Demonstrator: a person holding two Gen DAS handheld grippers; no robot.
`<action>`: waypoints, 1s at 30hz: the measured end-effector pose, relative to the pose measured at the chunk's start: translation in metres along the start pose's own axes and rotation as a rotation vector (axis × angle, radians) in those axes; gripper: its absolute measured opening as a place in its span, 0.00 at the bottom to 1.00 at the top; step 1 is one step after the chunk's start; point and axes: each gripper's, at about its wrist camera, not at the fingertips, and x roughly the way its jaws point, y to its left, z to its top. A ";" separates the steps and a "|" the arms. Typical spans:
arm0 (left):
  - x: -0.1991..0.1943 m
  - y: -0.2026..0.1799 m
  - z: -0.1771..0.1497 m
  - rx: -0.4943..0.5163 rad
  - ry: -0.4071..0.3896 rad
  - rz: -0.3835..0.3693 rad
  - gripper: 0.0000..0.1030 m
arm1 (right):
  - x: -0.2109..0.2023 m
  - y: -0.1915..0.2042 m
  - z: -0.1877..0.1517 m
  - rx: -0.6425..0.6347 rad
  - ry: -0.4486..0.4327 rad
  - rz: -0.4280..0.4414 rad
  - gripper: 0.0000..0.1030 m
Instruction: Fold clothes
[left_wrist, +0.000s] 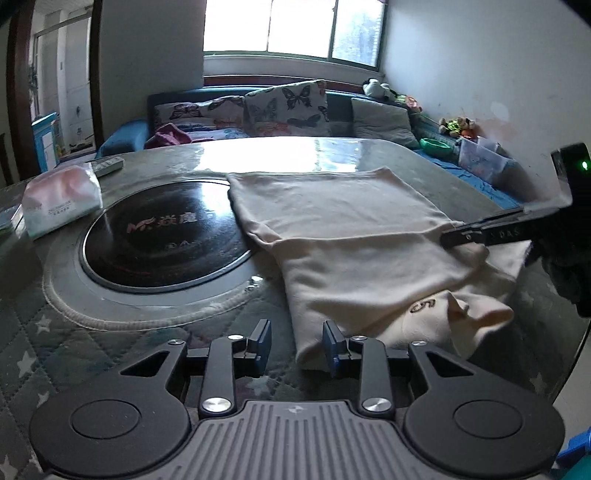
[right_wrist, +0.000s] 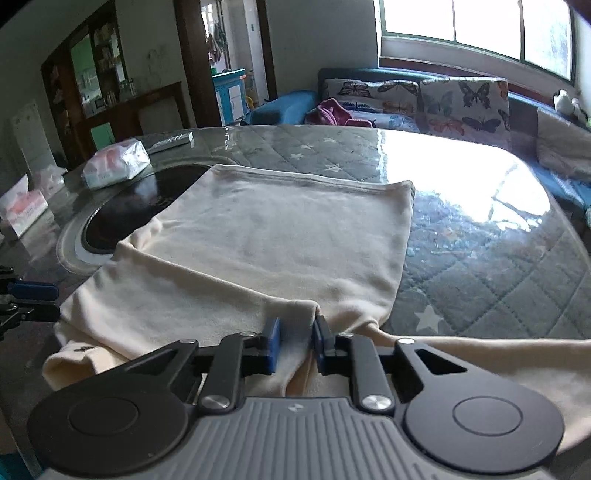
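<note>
The left claw (left_wrist: 296, 341) hangs open over the near edge of the desk (left_wrist: 110, 354), its two blue pads well apart with nothing between them, one pad just beside the shirt's near corner. The right claw (right_wrist: 295, 341) is closed on a bunched fold of the one cream shirt (right_wrist: 273, 236) (the pads do not quite meet, with cloth filling the gap). The shirt lies partly folded on the desk, its long axis running away from the claws toward the window, the straight far edge flat. Left of it sits one round black hotplate (left_wrist: 166, 236), the shirt overlapping its rim. Farther left lie one tissue pack (left_wrist: 61, 199) and one remote (left_wrist: 107, 165). Beyond the desk, two butterfly cushions (left_wrist: 288, 107) lean on the sofa.
</note>
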 end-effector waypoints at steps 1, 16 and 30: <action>0.001 -0.002 0.000 0.011 -0.004 0.000 0.32 | -0.001 0.001 0.000 -0.005 -0.003 -0.005 0.11; 0.001 -0.002 -0.011 0.017 -0.028 -0.002 0.05 | -0.017 0.015 0.019 -0.042 -0.059 -0.036 0.07; -0.004 0.000 0.017 0.014 -0.070 -0.010 0.09 | -0.033 0.023 0.005 -0.064 -0.075 -0.003 0.15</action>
